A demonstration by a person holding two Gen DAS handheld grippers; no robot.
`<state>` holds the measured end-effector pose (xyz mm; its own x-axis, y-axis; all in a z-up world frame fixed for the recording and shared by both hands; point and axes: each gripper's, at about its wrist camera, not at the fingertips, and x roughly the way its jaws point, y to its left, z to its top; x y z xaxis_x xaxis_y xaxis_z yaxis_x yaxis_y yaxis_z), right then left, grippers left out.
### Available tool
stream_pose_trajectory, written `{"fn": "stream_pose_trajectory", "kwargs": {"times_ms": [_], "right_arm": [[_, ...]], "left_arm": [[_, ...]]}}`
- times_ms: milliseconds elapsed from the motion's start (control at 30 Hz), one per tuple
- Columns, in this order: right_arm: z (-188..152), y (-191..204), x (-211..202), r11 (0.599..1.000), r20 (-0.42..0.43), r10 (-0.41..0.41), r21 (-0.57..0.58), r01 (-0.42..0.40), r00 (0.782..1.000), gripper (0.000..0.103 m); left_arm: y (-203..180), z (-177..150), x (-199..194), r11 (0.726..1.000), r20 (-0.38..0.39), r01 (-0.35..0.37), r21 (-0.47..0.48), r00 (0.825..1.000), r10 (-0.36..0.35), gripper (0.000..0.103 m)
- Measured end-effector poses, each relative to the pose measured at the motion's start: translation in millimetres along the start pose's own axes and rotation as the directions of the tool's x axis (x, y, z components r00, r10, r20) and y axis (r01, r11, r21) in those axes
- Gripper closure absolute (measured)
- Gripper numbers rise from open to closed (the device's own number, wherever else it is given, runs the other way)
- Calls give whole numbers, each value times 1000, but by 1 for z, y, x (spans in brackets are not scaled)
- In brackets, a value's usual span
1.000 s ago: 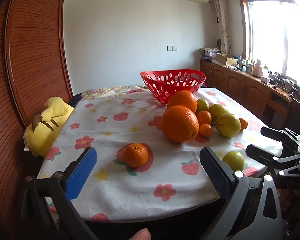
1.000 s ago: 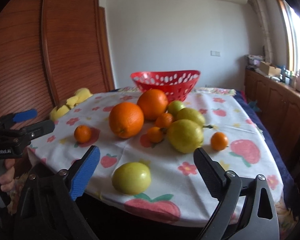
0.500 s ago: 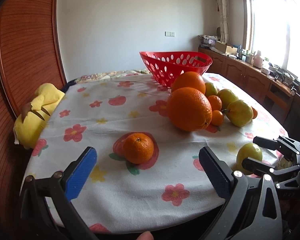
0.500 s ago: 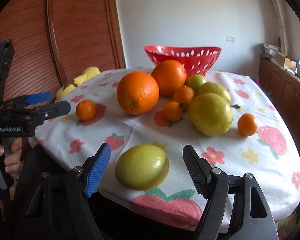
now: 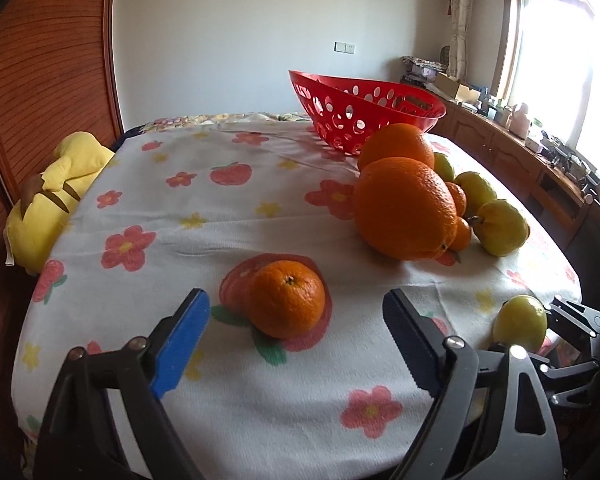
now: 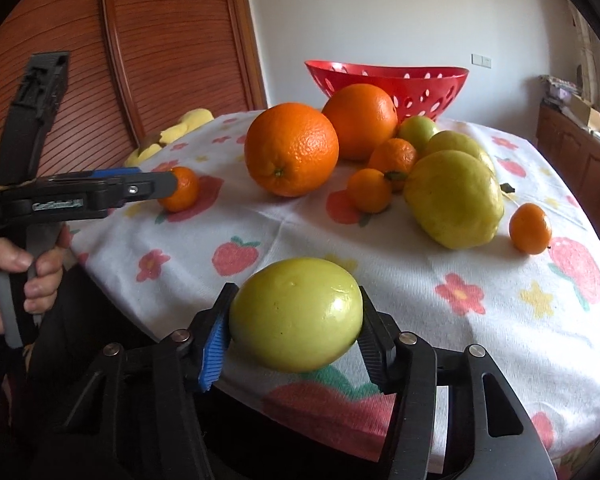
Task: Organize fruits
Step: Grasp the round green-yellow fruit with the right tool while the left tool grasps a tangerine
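Since half a second ago the right gripper (image 6: 296, 330) has closed in, and its fingers now clamp the yellow-green fruit (image 6: 296, 314) at the bottom centre of the right view, near the table's front edge. The left gripper (image 5: 296, 320) has crept up on the small orange (image 5: 287, 298), fingers apart, not touching. This looks like the pick-up step; next comes a lift toward the red basket (image 6: 388, 80) at upper centre. The fruit's long axis lies roughly sideways, spanning the fingers.

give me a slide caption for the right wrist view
Right gripper closed on a yellow-green fruit at the table edge.
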<state>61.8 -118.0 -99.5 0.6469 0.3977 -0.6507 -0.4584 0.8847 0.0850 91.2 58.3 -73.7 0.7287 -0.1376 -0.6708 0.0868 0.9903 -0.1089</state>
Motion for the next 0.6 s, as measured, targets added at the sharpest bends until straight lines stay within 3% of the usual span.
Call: {"fn": "stream_pose_trajectory", "kwargs": {"times_ms": [33,200,467,533,600], "right_arm": [[1,-1,1,1000,0,4,2,-4,1000,46],[5,-11,1,1000,0,18,26,-18,1000,46],[19,-15,0,999,7,41,22,-41,999,46],[23,-16,1,999,6,45,16,-46,999,46],[27,-17,1,999,9,47,12,-47,999,46]], "left_arm": [[1,1,3,1000,-7,5,-4,1000,-5,27],[5,2,12,1000,-30,-12,-2,999,12,38],[12,2,23,1000,-69,5,-15,998,-6,42],[13,2,25,1000,-76,6,-12,997,-6,53],[13,3,26,1000,-76,15,-20,997,-16,58]]}}
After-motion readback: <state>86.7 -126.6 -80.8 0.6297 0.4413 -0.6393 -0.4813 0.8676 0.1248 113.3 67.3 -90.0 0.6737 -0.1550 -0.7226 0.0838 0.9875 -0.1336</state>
